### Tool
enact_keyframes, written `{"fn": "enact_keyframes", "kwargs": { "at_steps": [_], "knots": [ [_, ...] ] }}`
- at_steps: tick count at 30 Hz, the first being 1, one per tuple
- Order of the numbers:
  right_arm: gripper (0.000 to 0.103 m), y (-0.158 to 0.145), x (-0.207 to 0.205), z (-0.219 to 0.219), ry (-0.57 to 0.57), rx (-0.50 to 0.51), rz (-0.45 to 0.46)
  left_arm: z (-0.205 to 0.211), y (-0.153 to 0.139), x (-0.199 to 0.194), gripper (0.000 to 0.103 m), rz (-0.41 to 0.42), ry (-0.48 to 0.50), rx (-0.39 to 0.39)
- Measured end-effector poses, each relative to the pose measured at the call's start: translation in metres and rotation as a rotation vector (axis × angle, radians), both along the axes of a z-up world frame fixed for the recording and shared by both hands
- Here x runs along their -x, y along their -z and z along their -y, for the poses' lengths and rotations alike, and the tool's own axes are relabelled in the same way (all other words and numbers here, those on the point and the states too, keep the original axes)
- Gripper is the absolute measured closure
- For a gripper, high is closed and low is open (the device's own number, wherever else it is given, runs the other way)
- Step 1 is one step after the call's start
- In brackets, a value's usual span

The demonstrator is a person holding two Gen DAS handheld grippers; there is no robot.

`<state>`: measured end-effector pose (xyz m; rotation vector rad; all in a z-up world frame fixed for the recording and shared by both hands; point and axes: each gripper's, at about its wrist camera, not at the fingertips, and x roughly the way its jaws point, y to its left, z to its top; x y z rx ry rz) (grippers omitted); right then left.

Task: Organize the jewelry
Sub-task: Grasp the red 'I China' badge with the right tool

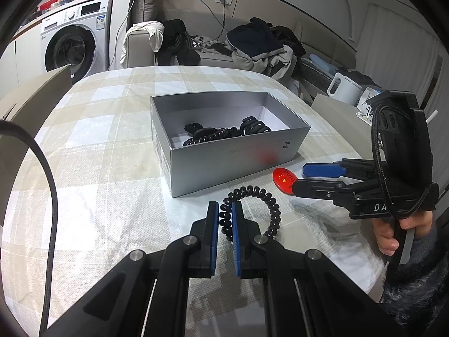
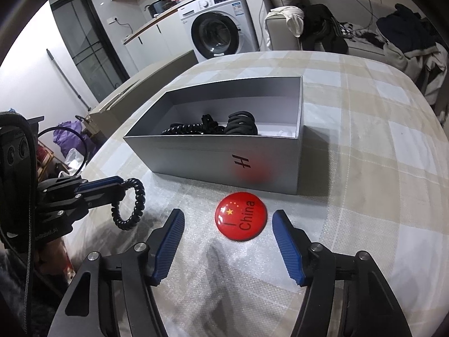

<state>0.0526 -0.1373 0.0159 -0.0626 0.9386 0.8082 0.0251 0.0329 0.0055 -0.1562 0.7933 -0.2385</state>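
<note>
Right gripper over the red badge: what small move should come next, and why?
Probably close the right gripper on the red badge. Its jaws stand open on either side of the badge, which lies flat on the table in front of the grey box, not yet touched. The left gripper is already shut on a black coil hair tie, so both could then go to the box.

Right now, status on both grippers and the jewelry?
Left gripper shut on spiral hair tie. Right gripper open, straddling red badge, not gripping. Grey box just beyond, path clear.
</note>
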Motion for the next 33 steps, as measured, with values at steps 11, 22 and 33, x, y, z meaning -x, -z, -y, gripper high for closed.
{"fn": "enact_keyframes", "kwargs": {
  "at_steps": [11, 22, 33],
  "knots": [
    [0.04, 0.0, 0.001, 0.0, 0.002, 0.002, 0.0, 0.001, 0.0, 0.0, 0.099, -0.001, 0.0, -0.003],
    [0.043, 0.004, 0.003, -0.005, 0.006, 0.039, 0.01, -0.001, 0.003, -0.002, 0.099, -0.007, -0.008, -0.005],
    [0.049, 0.007, 0.004, -0.016, 0.015, 0.118, 0.063, -0.003, 0.005, -0.005, 0.099, -0.015, -0.015, 0.0]
  ]
}}
